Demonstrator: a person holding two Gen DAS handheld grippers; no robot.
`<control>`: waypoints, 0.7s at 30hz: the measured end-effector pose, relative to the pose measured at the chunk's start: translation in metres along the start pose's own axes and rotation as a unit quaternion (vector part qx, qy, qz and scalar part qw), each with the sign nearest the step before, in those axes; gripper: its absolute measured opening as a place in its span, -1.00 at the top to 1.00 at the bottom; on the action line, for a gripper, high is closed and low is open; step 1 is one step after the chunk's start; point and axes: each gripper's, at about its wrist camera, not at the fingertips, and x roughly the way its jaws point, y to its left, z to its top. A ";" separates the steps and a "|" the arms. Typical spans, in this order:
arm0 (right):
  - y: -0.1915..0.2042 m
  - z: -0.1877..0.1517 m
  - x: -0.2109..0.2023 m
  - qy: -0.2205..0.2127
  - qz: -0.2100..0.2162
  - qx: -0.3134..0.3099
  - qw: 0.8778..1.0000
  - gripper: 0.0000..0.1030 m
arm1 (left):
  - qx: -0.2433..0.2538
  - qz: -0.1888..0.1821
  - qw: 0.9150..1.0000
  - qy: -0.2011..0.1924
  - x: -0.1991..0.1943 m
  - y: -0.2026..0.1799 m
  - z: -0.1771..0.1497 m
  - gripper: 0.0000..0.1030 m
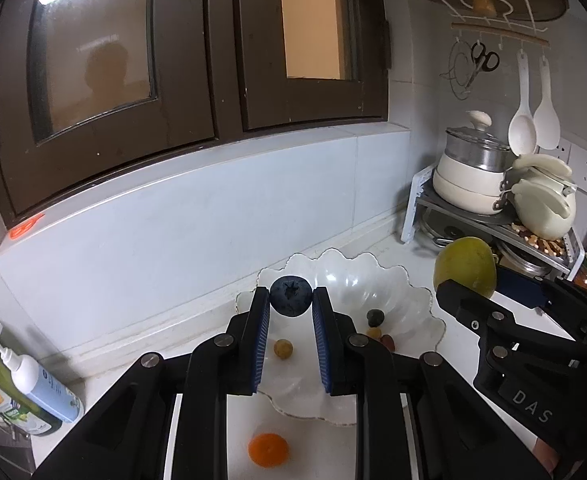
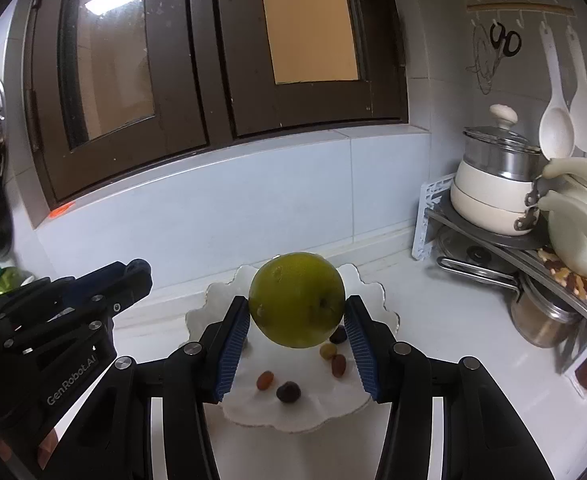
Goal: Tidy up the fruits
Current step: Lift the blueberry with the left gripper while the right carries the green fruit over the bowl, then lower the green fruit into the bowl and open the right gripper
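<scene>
- Left tongs (image 1: pixel 291 300): clamped on a blueberry (image 1: pixel 290 295), pinched between the blue pads at the very tips, held in the air.
- Right tongs (image 2: pixel 297 312): clamped on a large green citrus fruit (image 2: pixel 296 304), gripped at its widest girth and lifted clear of the surface.
- Directly below and just ahead of both tongs: a scalloped glass dish (image 1: pixel 397 280) on the white counter (image 1: pixel 197 320). It already holds several small fruits, among them a dark berry (image 2: pixel 288 392) and a reddish one (image 2: pixel 265 380).
- Behind the left tongs, toward the holder: a small orange fruit (image 1: pixel 268 450) lies on the counter outside the dish.
- Far right of the tongs: a rack of pots (image 2: pixel 501 184); not involved.
- Step in hand, as judged: carrying two fruits over the dish for placement.
- Next move calls for: lowering each fruit close to the dish floor before parting the pads. The green fruit needs a bare spot, or it may crush the berries; the blueberry may roll.
</scene>
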 end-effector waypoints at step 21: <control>-0.007 0.030 0.076 0.044 -0.018 -0.029 0.998 0.03 | 0.001 -0.002 0.997 0.072 0.093 0.010 0.020 0.56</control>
